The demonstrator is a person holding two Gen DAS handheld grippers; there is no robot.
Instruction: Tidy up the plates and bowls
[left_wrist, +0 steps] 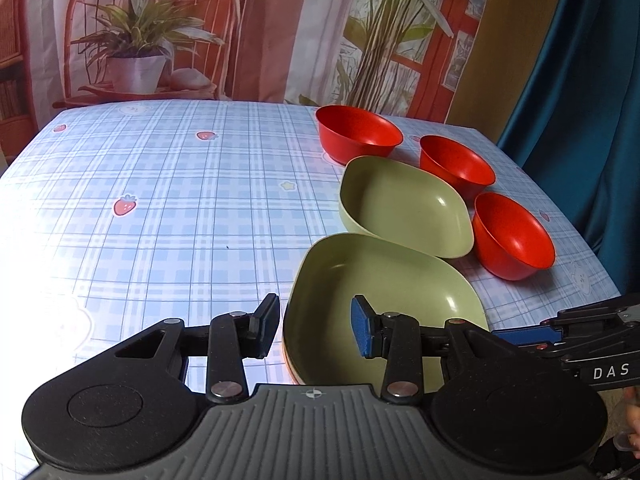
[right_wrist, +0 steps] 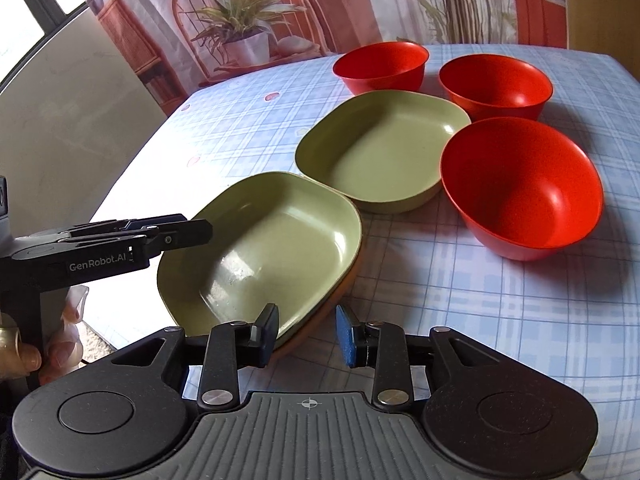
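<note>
Two green square plates and three red bowls sit on the checked tablecloth. The near green plate (left_wrist: 384,304) (right_wrist: 264,252) rests on an orange plate (right_wrist: 320,320) whose edge shows beneath it. The far green plate (left_wrist: 404,208) (right_wrist: 384,152) lies behind it. The red bowls (left_wrist: 356,132) (left_wrist: 456,164) (left_wrist: 512,236) stand in a row at the right; they also show in the right wrist view (right_wrist: 380,66) (right_wrist: 496,84) (right_wrist: 524,188). My left gripper (left_wrist: 316,324) is open, straddling the near plate's left rim. My right gripper (right_wrist: 306,334) is open at that stack's near corner.
The table (left_wrist: 160,208) is covered in a blue plaid cloth with strawberries. A printed backdrop hangs behind it, and a blue curtain (left_wrist: 580,120) is at the right. The table's edge (right_wrist: 132,168) drops off on the left in the right wrist view.
</note>
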